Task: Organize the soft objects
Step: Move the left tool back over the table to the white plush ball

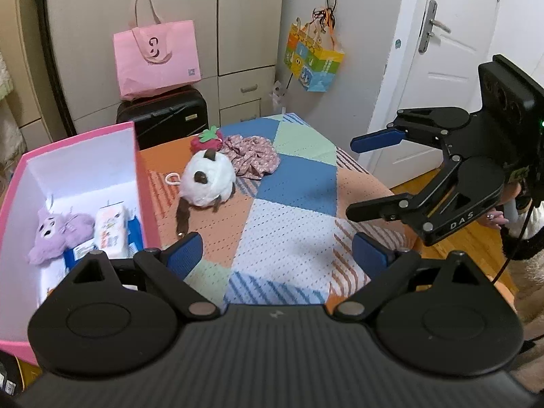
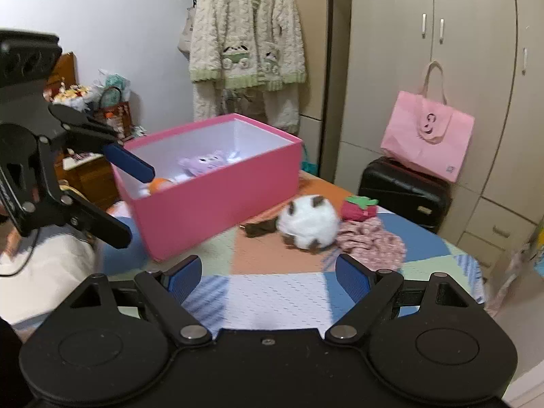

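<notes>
A pink box stands on the patchwork table cover. Inside lie a purple plush, tissue packs and something orange. On the cover beside the box lie a white and brown plush, a red strawberry plush and a pink floral cloth. My left gripper is open and empty near the box. My right gripper is open and empty above the table's right side.
A black suitcase with a pink tote bag on it stands behind the table, against wardrobes. A colourful bag hangs on the wall. A white door is at right. A fleece jacket hangs behind the box.
</notes>
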`<move>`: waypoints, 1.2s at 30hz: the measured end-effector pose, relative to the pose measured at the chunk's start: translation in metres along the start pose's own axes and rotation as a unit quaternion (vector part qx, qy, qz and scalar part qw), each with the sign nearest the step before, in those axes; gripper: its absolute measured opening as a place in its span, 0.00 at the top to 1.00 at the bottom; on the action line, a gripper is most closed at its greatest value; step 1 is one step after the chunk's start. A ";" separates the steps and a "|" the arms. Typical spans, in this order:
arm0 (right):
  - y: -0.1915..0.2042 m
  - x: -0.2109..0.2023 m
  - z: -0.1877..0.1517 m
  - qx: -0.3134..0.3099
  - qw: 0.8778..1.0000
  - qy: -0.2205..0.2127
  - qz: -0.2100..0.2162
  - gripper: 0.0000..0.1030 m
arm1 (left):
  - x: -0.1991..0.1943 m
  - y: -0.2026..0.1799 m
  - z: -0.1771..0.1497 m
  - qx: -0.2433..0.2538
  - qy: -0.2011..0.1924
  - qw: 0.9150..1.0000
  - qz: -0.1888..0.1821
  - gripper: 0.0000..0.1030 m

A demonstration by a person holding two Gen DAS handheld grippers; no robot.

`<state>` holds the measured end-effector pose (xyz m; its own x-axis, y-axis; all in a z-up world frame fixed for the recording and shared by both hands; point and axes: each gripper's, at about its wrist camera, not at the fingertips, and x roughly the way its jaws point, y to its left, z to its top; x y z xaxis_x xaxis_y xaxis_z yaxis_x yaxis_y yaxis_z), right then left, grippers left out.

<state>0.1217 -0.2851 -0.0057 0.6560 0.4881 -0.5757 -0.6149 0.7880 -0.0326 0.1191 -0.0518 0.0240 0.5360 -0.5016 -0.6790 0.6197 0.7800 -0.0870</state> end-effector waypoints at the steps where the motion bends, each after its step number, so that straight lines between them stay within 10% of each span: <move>1: -0.004 0.002 -0.002 0.001 1.000 -0.001 -0.003 0.14 | 0.005 -0.001 0.003 0.000 0.004 1.000 -0.001 0.08; 14: -0.056 0.043 -0.015 0.009 0.998 -0.046 -0.039 0.14 | 0.073 -0.001 0.029 -0.013 -0.042 0.997 0.065 0.11; 36: -0.053 0.156 -0.011 -0.124 0.990 -0.045 0.041 0.14 | 0.161 0.047 0.043 -0.097 -0.039 0.987 0.125 0.32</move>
<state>0.2514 -0.2546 -0.1021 0.6290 0.5867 -0.5100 -0.7490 0.6331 -0.1954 0.2594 -0.1123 -0.0582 0.7060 -0.3053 -0.6390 0.3451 0.9362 -0.0660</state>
